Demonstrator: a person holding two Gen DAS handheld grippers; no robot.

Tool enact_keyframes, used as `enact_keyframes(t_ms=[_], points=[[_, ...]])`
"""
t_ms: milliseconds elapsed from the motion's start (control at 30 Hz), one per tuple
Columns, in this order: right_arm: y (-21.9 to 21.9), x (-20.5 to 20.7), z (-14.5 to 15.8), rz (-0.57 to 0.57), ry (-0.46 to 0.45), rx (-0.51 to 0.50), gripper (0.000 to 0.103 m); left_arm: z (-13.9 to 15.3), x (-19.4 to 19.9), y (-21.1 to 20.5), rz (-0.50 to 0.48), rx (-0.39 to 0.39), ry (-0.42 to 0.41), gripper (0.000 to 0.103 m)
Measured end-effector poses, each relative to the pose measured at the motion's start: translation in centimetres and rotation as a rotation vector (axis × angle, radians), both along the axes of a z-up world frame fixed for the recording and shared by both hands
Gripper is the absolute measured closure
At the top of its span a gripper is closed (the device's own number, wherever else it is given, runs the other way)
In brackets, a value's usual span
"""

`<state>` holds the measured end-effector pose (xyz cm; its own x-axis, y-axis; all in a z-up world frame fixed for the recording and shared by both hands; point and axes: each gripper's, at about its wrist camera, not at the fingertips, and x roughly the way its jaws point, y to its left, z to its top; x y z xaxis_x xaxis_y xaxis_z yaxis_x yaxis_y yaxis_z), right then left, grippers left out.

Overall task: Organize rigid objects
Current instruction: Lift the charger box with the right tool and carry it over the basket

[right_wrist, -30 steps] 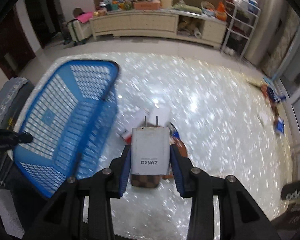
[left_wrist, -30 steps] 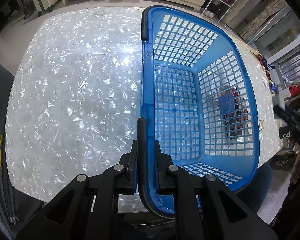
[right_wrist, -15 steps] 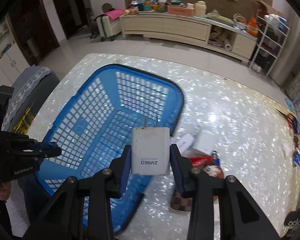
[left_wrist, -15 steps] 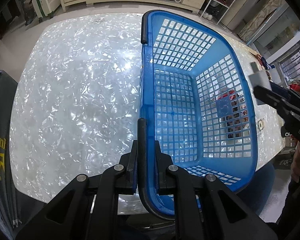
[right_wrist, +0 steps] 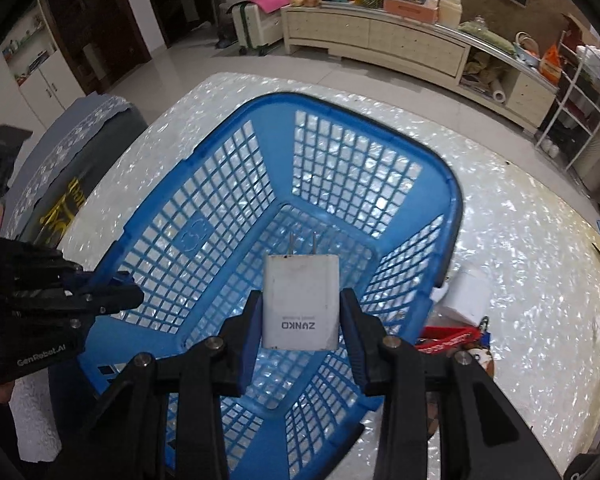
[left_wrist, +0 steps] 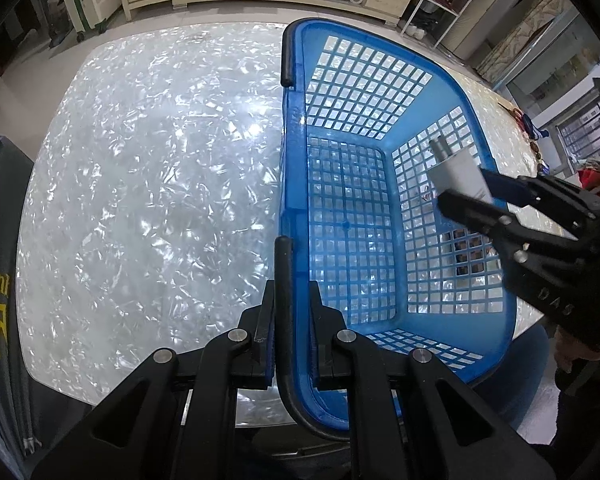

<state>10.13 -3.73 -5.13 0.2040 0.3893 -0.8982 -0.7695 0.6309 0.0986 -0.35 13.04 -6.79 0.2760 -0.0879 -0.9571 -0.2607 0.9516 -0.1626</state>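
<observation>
A blue lattice basket (left_wrist: 352,216) stands on the shimmering white table (left_wrist: 152,184). My left gripper (left_wrist: 290,312) is shut on the basket's black handle (left_wrist: 283,276) at the near left rim. It also shows at the left of the right wrist view, the left gripper (right_wrist: 130,294) at the basket (right_wrist: 300,184) rim. My right gripper (right_wrist: 300,316) is shut on a white plug-in charger (right_wrist: 300,300), prongs pointing away, held above the basket's inside. In the left wrist view the right gripper (left_wrist: 470,192) reaches in over the right wall with the charger (left_wrist: 458,174).
Right of the basket on the table lie a white box (right_wrist: 466,294), a red item (right_wrist: 448,338) and small bits at the far right edge. A dark draped chair (right_wrist: 60,168) stands left of the table. A long sideboard (right_wrist: 380,36) and wire shelves (right_wrist: 584,96) stand behind.
My right gripper carried the charger leftward from above the loose items on the table to above the basket, and came into the left wrist view. The left gripper kept its hold on the handle.
</observation>
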Motion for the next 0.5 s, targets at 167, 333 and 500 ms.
enact_keyframes(t_ms=[167,333,500], points=[[0.8,0.0,-1.1,0.029,0.024,-0.017,0.067,-0.4,-0.3,0.2,0.005,-0.006,0.007,0.09],[1.2,0.2,-1.6,0.033,0.023,-0.018,0.067,-0.7,-0.5,0.4,0.01,-0.01,0.011,0.09],[1.5,0.3,-1.8,0.038,0.012,-0.021,0.067,-0.6,-0.5,0.3,0.005,-0.01,0.011,0.09]])
